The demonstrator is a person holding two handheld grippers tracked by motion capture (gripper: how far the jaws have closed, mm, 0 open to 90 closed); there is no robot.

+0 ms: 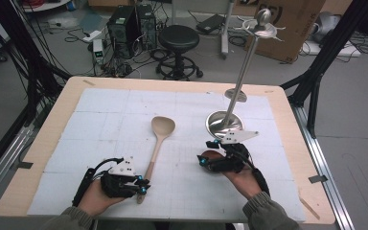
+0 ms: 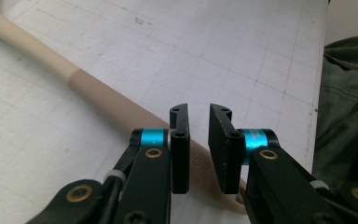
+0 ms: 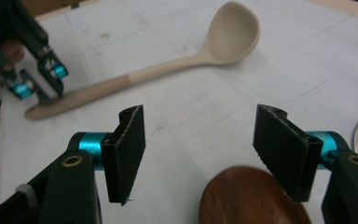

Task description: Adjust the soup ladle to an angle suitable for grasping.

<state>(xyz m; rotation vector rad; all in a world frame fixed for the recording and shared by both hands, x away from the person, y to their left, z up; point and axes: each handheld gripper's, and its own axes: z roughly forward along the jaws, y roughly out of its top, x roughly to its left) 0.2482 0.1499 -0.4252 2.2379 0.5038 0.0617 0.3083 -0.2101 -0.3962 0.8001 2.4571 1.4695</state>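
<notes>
Two grippers sit low over the white gridded mat near our edge of the table. We see our left gripper at the handle end of the pale wooden spoon, which lies flat on the mat with its bowl pointing away from us. In the left gripper view its jaws stand narrow, with a slim gap between them, and the handle passes beneath and between the pads; they look not yet closed on it, though we cannot tell for sure whether a pad touches the wood. Our right gripper holds its jaws spread wide, gripping nothing. In the right gripper view a dark brown rounded object lies just below and between those jaws, too cropped to identify. A steel stand with a round base rises just beyond the right gripper.
</notes>
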